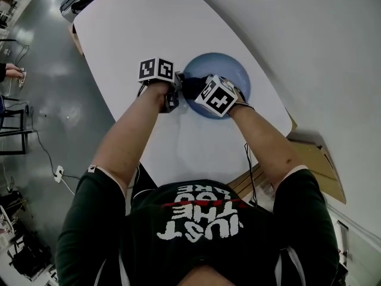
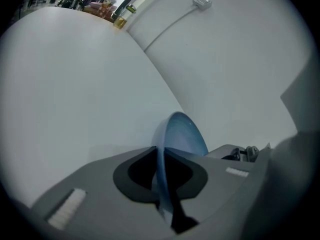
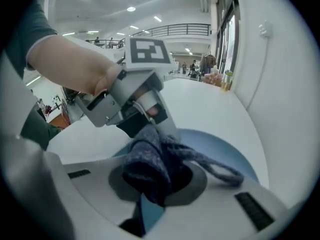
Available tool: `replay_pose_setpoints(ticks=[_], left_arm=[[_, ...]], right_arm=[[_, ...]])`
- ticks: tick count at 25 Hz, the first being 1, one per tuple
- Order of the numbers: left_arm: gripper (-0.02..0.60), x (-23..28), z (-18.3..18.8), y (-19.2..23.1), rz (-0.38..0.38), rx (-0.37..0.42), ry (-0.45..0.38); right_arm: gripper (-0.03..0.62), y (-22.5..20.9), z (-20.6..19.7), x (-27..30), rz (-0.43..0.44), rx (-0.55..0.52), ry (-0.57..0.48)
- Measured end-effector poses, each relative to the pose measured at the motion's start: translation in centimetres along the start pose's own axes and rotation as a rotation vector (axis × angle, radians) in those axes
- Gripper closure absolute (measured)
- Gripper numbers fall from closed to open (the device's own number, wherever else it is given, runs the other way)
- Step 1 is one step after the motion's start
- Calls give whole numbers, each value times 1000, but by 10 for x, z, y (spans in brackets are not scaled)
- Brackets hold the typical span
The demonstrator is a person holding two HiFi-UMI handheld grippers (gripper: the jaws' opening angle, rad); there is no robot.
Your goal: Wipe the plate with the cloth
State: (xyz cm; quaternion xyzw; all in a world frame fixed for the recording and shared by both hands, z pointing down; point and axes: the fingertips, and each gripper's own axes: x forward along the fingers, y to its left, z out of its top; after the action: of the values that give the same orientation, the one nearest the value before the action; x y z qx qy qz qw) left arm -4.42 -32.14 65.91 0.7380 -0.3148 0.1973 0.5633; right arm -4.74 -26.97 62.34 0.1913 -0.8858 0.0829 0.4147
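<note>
A light blue plate (image 1: 223, 70) lies on the white table (image 1: 143, 22) in the head view. My left gripper (image 1: 173, 98) is at the plate's left rim. In the left gripper view the plate (image 2: 184, 133) stands edge-on, and my left gripper (image 2: 161, 160) is shut on its rim. A dark blue-grey cloth (image 3: 152, 159) is bunched between the jaws of my right gripper (image 3: 156, 178), which is shut on it over the plate (image 3: 222, 151). In the head view the cloth (image 1: 193, 87) lies on the plate's left part, just ahead of the right gripper (image 1: 201, 90). The left gripper (image 3: 131, 101) shows close behind the cloth.
A flattened cardboard box (image 1: 315, 159) leans at the table's right edge. A power strip with a cable (image 1: 58, 173) lies on the grey floor to the left. Bottles (image 2: 120, 18) stand by the table's far end, and an outlet box (image 2: 202, 3) sits on the white wall.
</note>
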Motion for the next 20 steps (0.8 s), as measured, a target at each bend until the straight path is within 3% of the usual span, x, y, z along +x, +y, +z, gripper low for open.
replay_pose_setpoints(ticks=[3, 6, 12, 20], left_arm=[[561, -1, -5, -2, 7, 6, -7], [562, -4, -7, -5, 36, 85, 3], [563, -2, -6, 2, 68, 129, 5], [563, -3, 1, -9, 83, 153, -19]], right_arm=[[545, -11, -9, -46, -38, 82, -73], [545, -30, -18, -78, -135, 85, -93], [545, -37, -21, -17, -127, -57, 37], [545, -109, -28, -15, -297, -4, 131]])
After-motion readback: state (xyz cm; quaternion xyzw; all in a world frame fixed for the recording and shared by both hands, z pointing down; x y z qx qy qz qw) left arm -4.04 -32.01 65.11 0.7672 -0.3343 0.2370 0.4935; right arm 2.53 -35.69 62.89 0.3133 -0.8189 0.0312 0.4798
